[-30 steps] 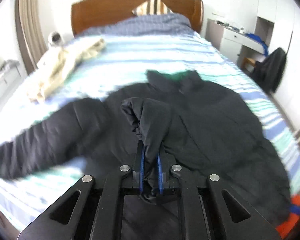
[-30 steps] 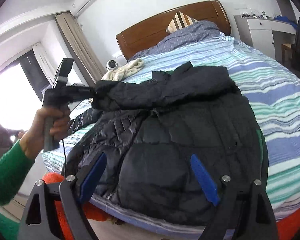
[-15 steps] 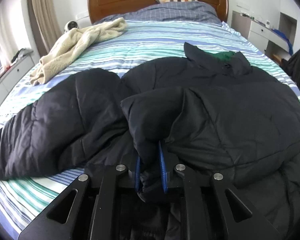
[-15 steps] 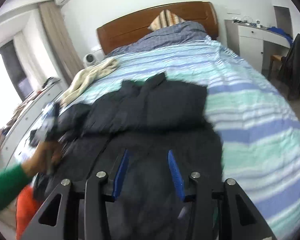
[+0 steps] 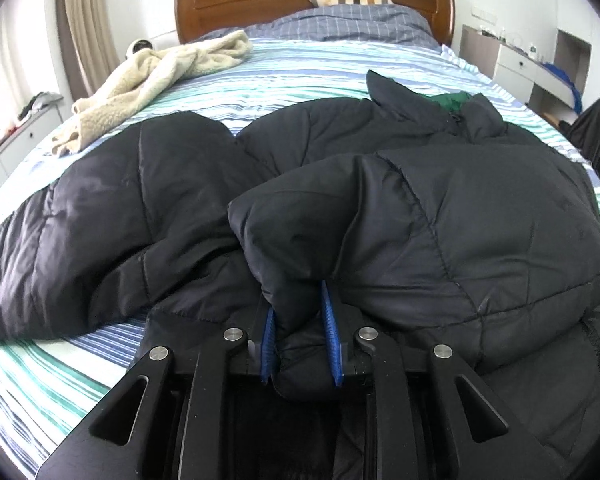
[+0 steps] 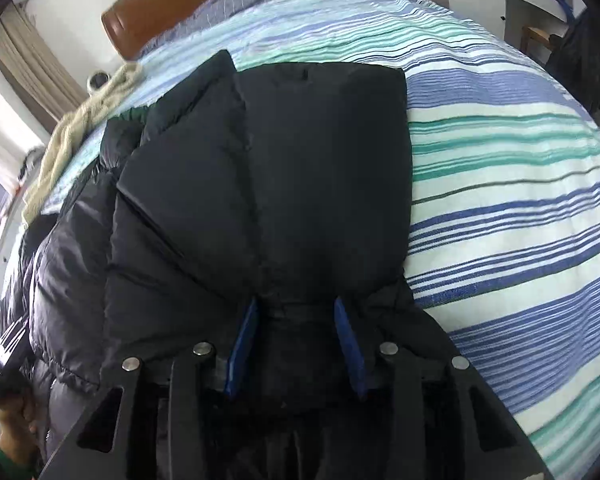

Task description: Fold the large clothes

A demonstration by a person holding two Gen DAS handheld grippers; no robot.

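The left gripper (image 5: 298, 320), black with blue-padded fingers, angles downward, its jaws opening slightly around a fold of black quilted jacket (image 5: 440, 216). The right gripper (image 6: 296, 332), pitched steeply down, has dark fabric between its narrowly parted blue pads. A hand (image 6: 14, 420) grips the left tool's handle.

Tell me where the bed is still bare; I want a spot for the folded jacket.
Free: striped sheet between the black puffer jacket's collar and the blue checked pillows, and the striped strip right of the jacket. Crowded: cream fleece blanket along the left edge; jacket fills the near middle.
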